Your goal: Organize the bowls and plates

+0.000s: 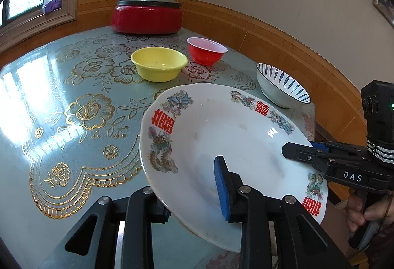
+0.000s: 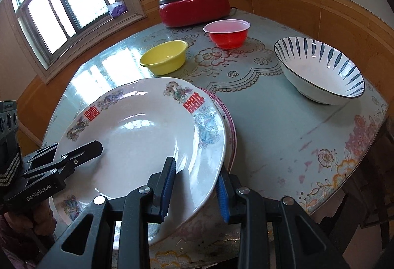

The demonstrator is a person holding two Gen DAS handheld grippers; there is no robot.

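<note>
Plate [image 1: 221,136] tilted, rim clamped in left gripper [image 1: 192,197] and right gripper [image 2: 194,191] jaws.

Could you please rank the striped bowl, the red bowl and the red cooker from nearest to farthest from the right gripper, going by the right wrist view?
From the right gripper, which grips the white plate:
1. Striped bowl, ahead on the right.
2. Red bowl, farther back, near the centre.
3. Red cooker, at the table's far edge, by the wall.

Left wrist view close from plate's [image 1: 229,136] left, right wrist opposite
</note>
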